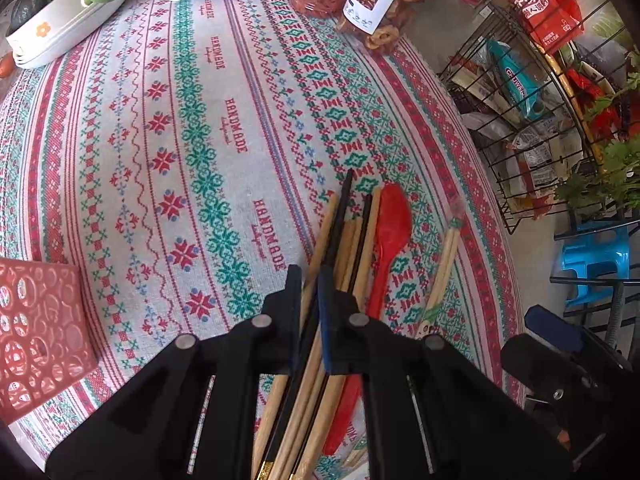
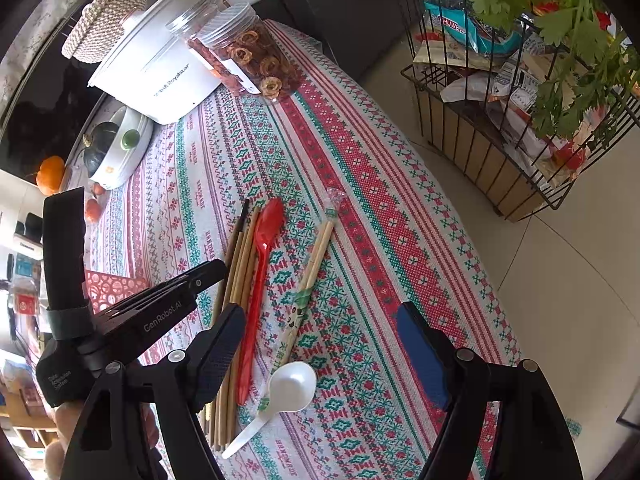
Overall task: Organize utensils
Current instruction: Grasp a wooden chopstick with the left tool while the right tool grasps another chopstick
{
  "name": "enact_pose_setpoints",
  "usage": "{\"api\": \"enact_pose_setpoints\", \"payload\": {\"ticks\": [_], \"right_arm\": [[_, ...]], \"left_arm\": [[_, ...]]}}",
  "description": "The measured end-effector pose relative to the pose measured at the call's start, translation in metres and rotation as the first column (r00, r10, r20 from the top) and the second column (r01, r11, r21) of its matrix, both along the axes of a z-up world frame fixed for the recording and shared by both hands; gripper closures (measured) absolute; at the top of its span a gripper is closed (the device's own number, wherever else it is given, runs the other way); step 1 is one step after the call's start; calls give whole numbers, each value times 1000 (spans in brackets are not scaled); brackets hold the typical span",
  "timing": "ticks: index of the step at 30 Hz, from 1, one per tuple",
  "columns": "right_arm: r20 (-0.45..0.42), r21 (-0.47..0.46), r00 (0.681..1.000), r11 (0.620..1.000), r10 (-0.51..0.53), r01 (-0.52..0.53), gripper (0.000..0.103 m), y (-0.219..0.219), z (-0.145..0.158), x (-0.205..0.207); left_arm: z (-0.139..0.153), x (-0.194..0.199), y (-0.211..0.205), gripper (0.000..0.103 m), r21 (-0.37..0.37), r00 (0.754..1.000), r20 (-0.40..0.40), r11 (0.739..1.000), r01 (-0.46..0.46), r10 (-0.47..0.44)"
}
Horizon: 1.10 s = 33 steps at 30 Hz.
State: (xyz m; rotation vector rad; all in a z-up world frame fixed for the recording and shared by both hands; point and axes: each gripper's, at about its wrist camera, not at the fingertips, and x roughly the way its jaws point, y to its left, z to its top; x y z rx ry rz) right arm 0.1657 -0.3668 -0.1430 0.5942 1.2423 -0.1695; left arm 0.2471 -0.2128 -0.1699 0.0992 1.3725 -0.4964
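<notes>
A bundle of wooden and black chopsticks (image 1: 352, 236) lies on the patterned tablecloth (image 1: 180, 140). My left gripper (image 1: 310, 280) is shut on chopsticks from this bundle, its tips pressed close around them. Beside the bundle lie a red plastic spoon (image 1: 390, 232) and a wrapped pair of disposable chopsticks (image 1: 444, 264). In the right wrist view my right gripper (image 2: 318, 318) stands wide open above the wrapped pair (image 2: 316, 256) and a white spoon (image 2: 290, 388), touching neither. The red spoon (image 2: 264, 240) and the bundle (image 2: 240, 264) sit by its left finger, with the left gripper (image 2: 208, 272) on the bundle.
A red perforated basket (image 1: 36, 336) stands at the table's near left. At the back are stacked white dishes (image 1: 68, 20), a white appliance (image 2: 160, 68) and snack jars (image 2: 248, 56). Past the right table edge stand a wire rack (image 2: 500, 120) and a blue stool (image 1: 596, 260).
</notes>
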Motion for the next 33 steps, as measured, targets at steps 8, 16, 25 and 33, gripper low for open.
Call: {"api": "enact_pose_setpoints", "payload": {"ticks": [8, 16, 25, 33], "right_arm": [[-21, 2, 1000, 1000, -19, 19, 24, 0, -7, 7], [-41, 15, 999, 1000, -24, 24, 24, -4, -20, 11], [-46, 40, 999, 999, -28, 29, 44, -9, -40, 17], [-48, -139, 997, 988, 64, -70, 53, 19, -44, 45]], "left_arm": [[-7, 5, -16, 93, 93, 998, 57, 995, 23, -29], [16, -10, 1, 96, 88, 991, 130, 996, 17, -28], [88, -70, 57, 97, 9, 953, 294, 998, 67, -67], [112, -120, 113, 97, -98, 936, 352, 995, 20, 16]]}}
